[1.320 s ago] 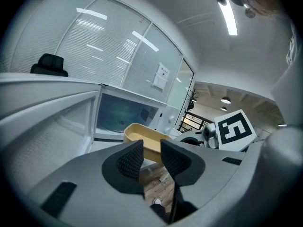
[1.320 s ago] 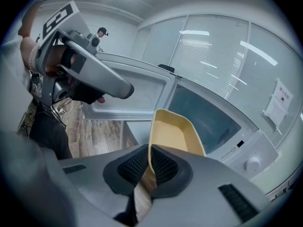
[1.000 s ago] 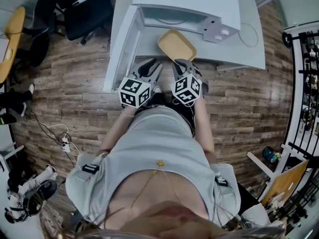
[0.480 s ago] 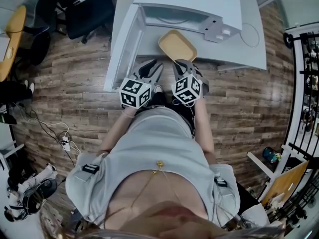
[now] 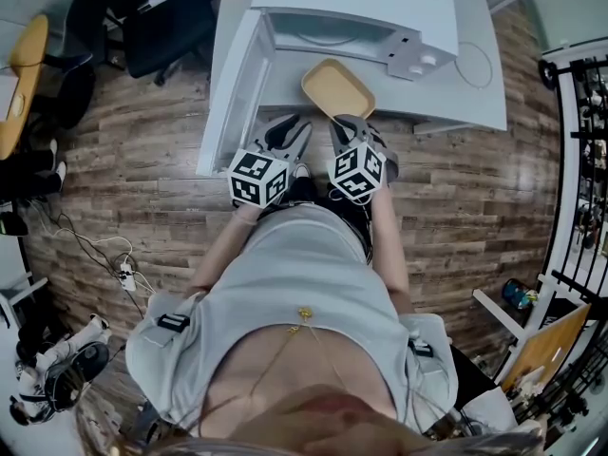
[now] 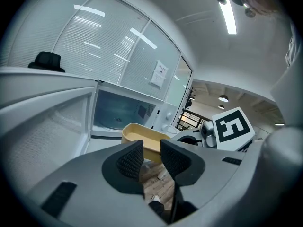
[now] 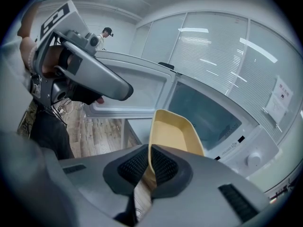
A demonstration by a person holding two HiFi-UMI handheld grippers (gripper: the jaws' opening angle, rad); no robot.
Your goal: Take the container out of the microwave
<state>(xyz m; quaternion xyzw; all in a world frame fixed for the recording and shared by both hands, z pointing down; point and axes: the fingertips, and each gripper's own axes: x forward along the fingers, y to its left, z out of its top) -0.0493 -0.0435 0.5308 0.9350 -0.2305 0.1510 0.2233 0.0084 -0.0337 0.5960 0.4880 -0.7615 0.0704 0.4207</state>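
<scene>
Right fingers on container rim

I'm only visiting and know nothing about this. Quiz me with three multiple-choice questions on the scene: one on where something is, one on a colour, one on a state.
1. Where is the container relative to the microwave?
A. inside it
B. outside, in front of its open cavity
C. on top of it

2. What colour is the container?
A. pale yellow
B. red
C. black

3. The left tool is:
A. open and empty
B. shut on the container
C. shut on a cup

Answers:
1 B: the head view shows it clear of the cavity, gripped at its rim by the right tool.
2 A: its walls and floor look pale yellow.
3 A: its pads stand apart, holding nothing.
</scene>
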